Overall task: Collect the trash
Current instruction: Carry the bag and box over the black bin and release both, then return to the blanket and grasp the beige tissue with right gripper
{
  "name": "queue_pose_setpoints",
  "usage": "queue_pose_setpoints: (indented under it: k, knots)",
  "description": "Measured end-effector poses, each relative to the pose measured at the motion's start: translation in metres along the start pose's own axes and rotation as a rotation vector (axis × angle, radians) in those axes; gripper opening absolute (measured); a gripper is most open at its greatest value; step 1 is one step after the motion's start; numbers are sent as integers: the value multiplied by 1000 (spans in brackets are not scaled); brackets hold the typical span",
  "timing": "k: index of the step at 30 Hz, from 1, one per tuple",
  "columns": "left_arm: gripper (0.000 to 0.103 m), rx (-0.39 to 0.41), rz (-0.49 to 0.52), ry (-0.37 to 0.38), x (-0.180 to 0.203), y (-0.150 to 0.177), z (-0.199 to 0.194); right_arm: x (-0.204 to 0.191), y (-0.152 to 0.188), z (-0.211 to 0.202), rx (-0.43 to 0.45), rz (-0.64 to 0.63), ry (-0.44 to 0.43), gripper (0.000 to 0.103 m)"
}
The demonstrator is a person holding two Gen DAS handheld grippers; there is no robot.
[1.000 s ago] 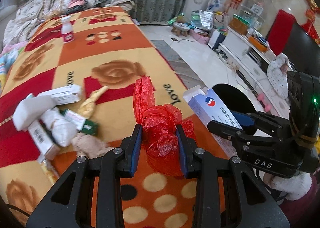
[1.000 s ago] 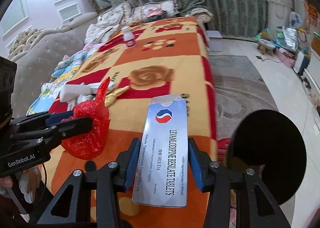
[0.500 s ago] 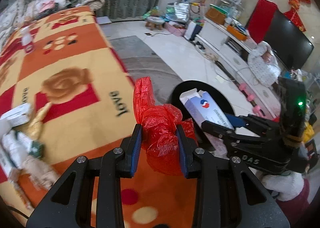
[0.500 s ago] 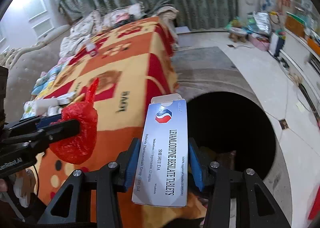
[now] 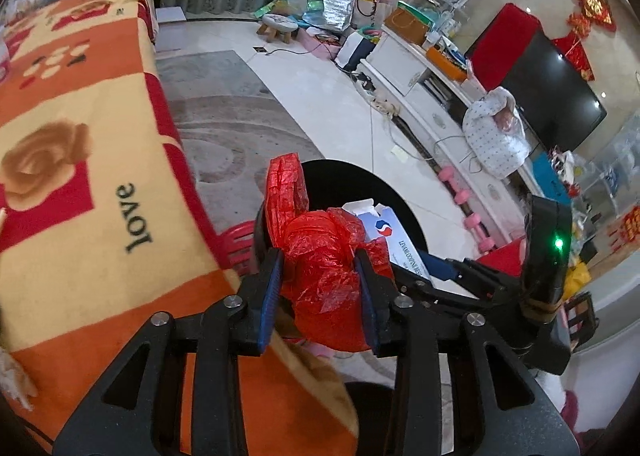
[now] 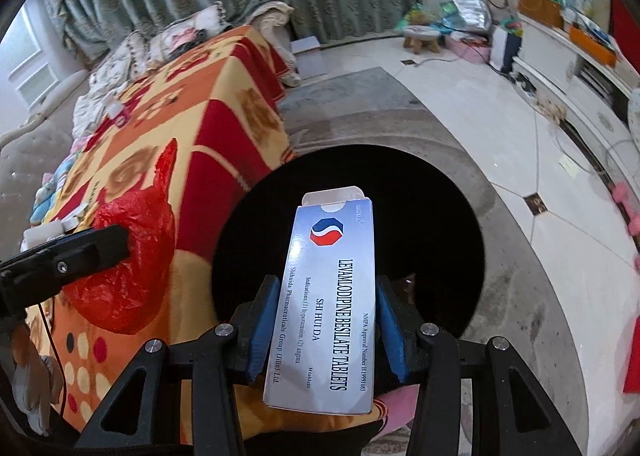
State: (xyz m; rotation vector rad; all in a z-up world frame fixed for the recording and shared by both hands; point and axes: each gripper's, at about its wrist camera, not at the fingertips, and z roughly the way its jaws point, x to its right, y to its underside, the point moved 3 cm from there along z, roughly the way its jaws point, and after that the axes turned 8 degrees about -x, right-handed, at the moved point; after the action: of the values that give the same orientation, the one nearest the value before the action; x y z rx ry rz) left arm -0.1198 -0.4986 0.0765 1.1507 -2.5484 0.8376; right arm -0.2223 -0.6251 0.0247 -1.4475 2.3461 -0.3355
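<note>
Left wrist view: left gripper [image 5: 320,288] carries one crumpled red plastic bag [image 5: 326,280] out past the blanket [image 5: 80,159] edge, near the black bin [image 5: 404,211] rim, probably to drop it; its jaws have just been opening, bag between them, pads touching. Right wrist view: right gripper [image 6: 324,332] pinches one tablet box [image 6: 328,296] upright over the bin's dark mouth, likely for release. Count: two grippers, two trash items, one bin. More litter lies far left on the blanket.

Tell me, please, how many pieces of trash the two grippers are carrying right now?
2. A red plastic bag sits between the left gripper's fingers, and a tablet box is clamped in the right gripper above the black bin.
</note>
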Motion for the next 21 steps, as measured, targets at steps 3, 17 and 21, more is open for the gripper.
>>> queue_pose_setpoints:
  k: [3,17,21]
  knots:
    - [55,6,-10,27,1,-1,2,9,-2,2,-4,44,9,47]
    - [56,42,-19,-135,-17,19,-25,-3,1,6,-25,46,-28,49]
    - [56,64,-16,-204,-31,32,-40,-23,1,3,-18,11,-45,49]
